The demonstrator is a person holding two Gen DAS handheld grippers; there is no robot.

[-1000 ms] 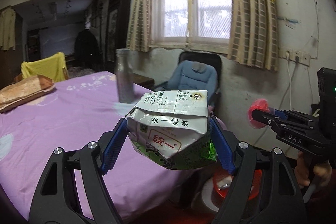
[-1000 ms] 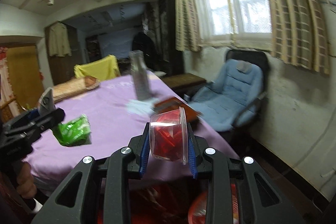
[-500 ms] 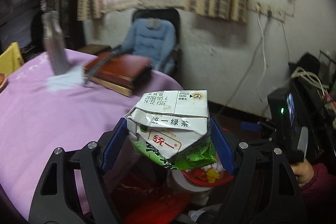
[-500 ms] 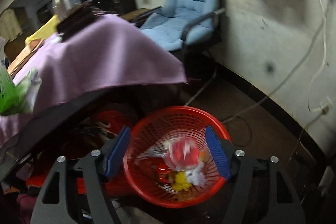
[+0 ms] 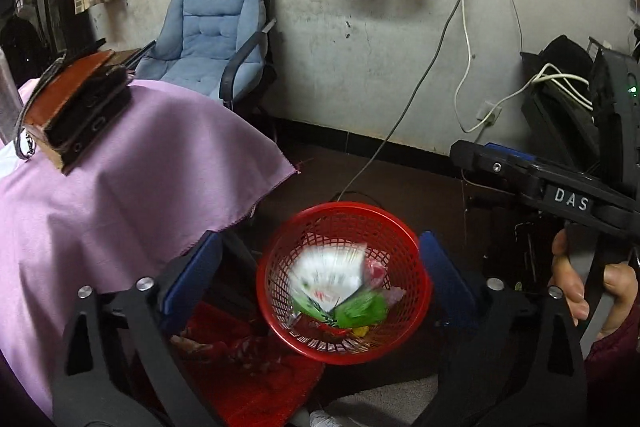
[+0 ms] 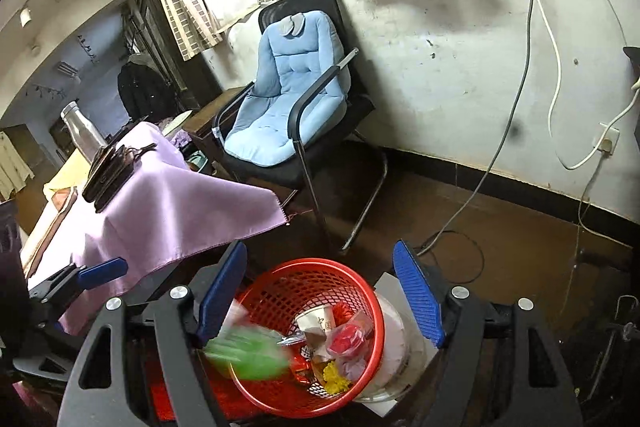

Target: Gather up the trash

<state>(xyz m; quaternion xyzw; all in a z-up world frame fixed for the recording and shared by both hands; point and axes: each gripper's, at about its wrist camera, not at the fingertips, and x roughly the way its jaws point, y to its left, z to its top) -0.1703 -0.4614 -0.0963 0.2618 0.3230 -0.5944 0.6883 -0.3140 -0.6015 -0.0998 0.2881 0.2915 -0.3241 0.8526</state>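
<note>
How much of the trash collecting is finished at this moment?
Done: cup and wrappers lie in the red basket. In hand: nothing; the left hand-held gripper is open, and the blurred green carton is falling into the basket. The right hand-held gripper is open too. Remaining trash: none visible.

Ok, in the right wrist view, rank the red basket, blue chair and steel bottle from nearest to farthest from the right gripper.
1. Red basket, directly below the open right gripper.
2. Blue chair, ahead by the wall.
3. Steel bottle, far left on the purple-clothed table.
</note>
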